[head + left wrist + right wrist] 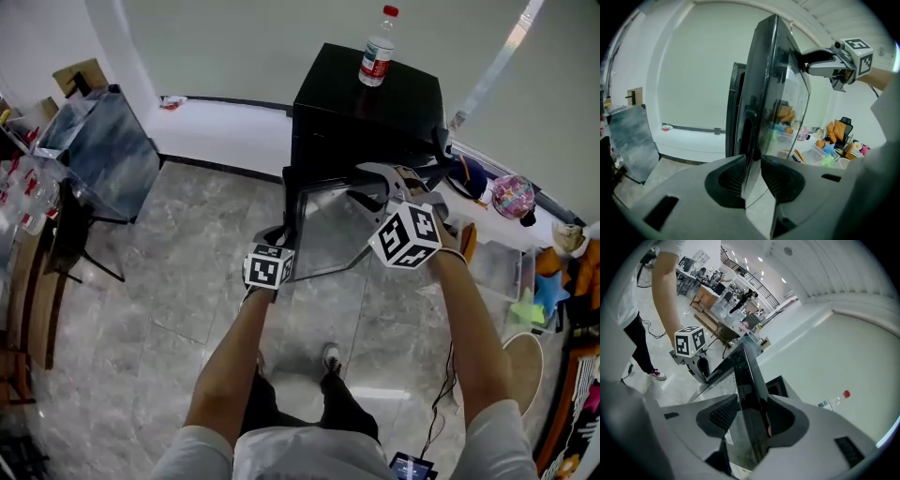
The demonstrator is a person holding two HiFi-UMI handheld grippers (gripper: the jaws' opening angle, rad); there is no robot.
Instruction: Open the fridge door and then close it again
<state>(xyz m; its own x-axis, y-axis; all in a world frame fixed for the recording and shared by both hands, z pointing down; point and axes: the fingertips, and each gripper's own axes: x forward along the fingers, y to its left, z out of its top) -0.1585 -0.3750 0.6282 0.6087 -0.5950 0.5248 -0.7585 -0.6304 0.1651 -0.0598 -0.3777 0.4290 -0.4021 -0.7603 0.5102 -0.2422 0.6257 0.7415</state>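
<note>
A small black fridge [370, 108] stands against the pale wall, and its glass-fronted door [323, 230] is swung out toward me. My left gripper [281, 246] is at the door's free edge on the left, shut on it. In the left gripper view the door [776, 89] runs edge-on between the pads of my left gripper [752, 164]. My right gripper [373, 186] holds the door's upper edge. In the right gripper view the dark door [746, 373] sits between the pads of my right gripper [753, 405], which is shut on it.
A plastic water bottle [378, 47] with a red cap stands on top of the fridge. A grey panel [103, 150] leans at the left beside wooden furniture. Bins and colourful toys [514, 197] crowd the floor at the right. My feet [330, 358] are just behind the door.
</note>
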